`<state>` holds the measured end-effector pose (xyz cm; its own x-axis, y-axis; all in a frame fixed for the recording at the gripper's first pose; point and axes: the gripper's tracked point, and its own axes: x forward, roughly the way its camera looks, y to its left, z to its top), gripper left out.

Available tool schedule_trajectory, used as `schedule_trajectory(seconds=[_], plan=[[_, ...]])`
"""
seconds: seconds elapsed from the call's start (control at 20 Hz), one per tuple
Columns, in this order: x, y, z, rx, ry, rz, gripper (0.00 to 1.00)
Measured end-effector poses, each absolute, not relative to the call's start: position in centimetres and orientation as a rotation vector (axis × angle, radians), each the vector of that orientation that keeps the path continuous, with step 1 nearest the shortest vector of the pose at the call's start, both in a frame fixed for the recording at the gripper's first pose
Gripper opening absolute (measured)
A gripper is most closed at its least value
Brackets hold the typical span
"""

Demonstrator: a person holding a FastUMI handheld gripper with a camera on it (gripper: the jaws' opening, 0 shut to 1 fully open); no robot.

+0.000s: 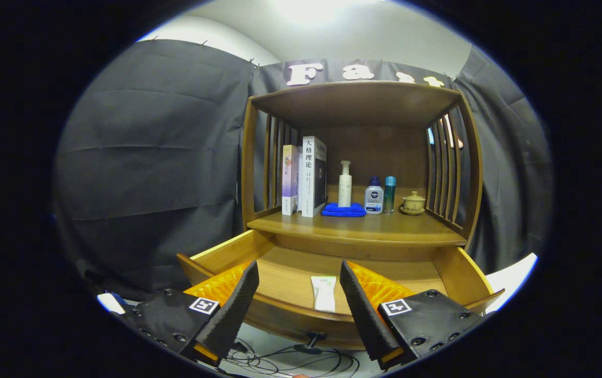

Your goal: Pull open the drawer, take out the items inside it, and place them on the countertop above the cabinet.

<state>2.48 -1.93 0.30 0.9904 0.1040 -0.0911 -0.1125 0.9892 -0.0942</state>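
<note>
The drawer (280, 265) stands pulled open below the tabletop (353, 228), a small white tube (324, 293) lying flat on its floor near the front edge. The tool (299, 283) hovers with fingers spread, empty, the tube between them. Light and probably soft-sided, it looks best pinched gently across its middle.
</note>
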Motion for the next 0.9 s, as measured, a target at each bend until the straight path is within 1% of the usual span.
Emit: schedule_trajectory(seconds=[0.2,0.5,0.7,0.9], plan=[[5.1,-1.9,0.9,-0.054,0.134,0.14,0.97],[8.7,-1.5,0.3,-0.066,0.306,0.214,0.95],[11.4,-1.3,0.4,-0.149,0.347,0.242,0.96],[13.9,-1.1,-1.1,-0.163,0.463,0.279,0.96]])
